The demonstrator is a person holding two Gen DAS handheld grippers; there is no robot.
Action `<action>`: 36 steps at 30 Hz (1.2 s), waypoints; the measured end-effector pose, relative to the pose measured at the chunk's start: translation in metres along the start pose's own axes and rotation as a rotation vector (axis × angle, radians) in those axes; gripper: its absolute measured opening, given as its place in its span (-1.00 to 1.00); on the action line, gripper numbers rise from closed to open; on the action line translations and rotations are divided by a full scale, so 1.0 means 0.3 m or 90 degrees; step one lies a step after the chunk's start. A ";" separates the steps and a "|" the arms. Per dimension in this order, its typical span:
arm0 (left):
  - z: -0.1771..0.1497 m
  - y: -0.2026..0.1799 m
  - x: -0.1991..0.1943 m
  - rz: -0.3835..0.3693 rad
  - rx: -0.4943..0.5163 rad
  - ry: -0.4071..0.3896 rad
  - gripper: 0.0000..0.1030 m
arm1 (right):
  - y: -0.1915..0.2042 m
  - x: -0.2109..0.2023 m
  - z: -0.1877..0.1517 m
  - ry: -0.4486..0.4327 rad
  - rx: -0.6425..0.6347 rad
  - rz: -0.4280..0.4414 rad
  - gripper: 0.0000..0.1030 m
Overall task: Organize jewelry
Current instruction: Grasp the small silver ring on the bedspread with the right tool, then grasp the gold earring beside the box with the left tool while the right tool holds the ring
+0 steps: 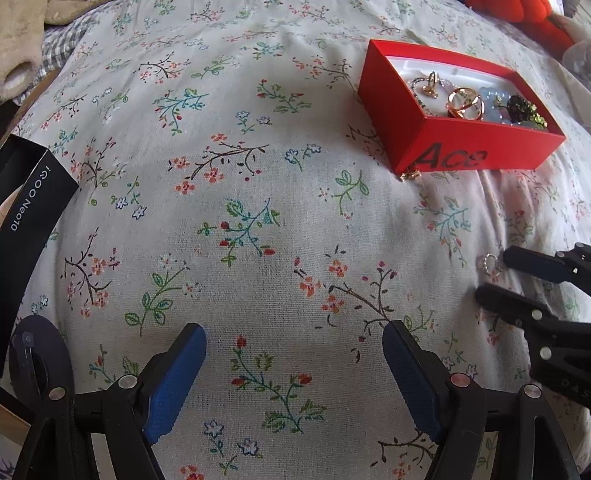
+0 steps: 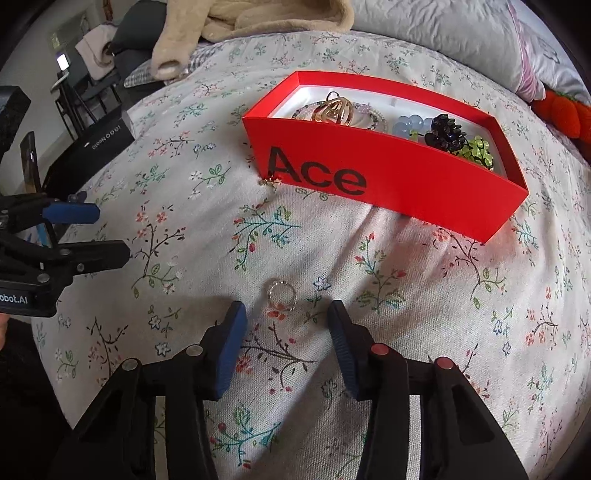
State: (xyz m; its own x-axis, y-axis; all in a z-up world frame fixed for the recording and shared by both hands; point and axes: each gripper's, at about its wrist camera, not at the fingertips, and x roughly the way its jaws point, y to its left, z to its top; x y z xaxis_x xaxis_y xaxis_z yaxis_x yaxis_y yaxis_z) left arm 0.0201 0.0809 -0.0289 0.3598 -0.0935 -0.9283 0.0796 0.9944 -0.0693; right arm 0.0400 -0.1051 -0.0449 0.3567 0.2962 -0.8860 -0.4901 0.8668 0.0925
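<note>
A red "Ace" box lies on the floral bedspread and holds gold rings, beads and dark and green pieces; it also shows in the left wrist view. A small silver ring lies on the cloth just ahead of my open right gripper, a little left of the middle of the gap. The ring and right gripper also show in the left wrist view. A small gold piece lies at the box's near-left corner. My left gripper is open and empty over bare cloth.
A black "iQOO Neo10" box lies at the bed's left edge, also in the right wrist view. A beige garment and a grey pillow lie at the back. An orange plush sits far right.
</note>
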 end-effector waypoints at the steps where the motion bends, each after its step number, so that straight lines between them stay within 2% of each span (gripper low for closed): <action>1: 0.001 0.000 0.000 -0.001 -0.001 0.001 0.59 | 0.000 0.003 0.005 0.000 0.000 -0.002 -0.18; 8: 0.007 -0.008 -0.003 -0.008 -0.001 -0.002 0.59 | 0.018 0.016 0.027 -0.002 -0.032 -0.018 -0.39; 12: 0.012 -0.014 -0.002 -0.012 -0.004 -0.004 0.59 | 0.025 0.018 0.033 -0.001 -0.042 -0.013 -0.73; 15: 0.015 -0.017 0.000 -0.009 -0.006 -0.007 0.59 | 0.032 0.019 0.037 0.002 -0.047 -0.011 -0.90; 20: 0.021 -0.043 0.018 -0.011 0.002 -0.020 0.59 | 0.013 0.003 0.038 0.004 -0.025 0.003 -0.91; 26: 0.036 -0.095 0.049 -0.053 0.021 -0.066 0.56 | -0.019 -0.023 0.026 -0.001 -0.017 -0.002 -0.91; 28: 0.050 -0.111 0.052 -0.072 0.029 -0.083 0.39 | -0.041 -0.036 0.022 -0.003 -0.009 -0.004 -0.91; 29: 0.057 -0.121 0.054 -0.080 0.034 -0.087 0.21 | -0.054 -0.042 0.020 -0.005 -0.004 -0.005 -0.91; 32: 0.078 -0.153 0.067 -0.109 0.047 -0.092 -0.09 | -0.095 -0.062 0.016 -0.011 0.017 -0.004 -0.91; 36: 0.108 -0.200 0.095 -0.122 0.058 -0.091 -0.26 | -0.142 -0.082 0.009 -0.010 0.043 0.004 -0.91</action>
State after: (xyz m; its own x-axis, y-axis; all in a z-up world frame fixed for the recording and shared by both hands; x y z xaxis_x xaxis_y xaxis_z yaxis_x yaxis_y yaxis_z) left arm 0.0556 0.0169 -0.0394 0.4576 -0.2920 -0.8399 0.2398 0.9501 -0.1996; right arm 0.0544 -0.1483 -0.0258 0.3665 0.3082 -0.8779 -0.4377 0.8897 0.1296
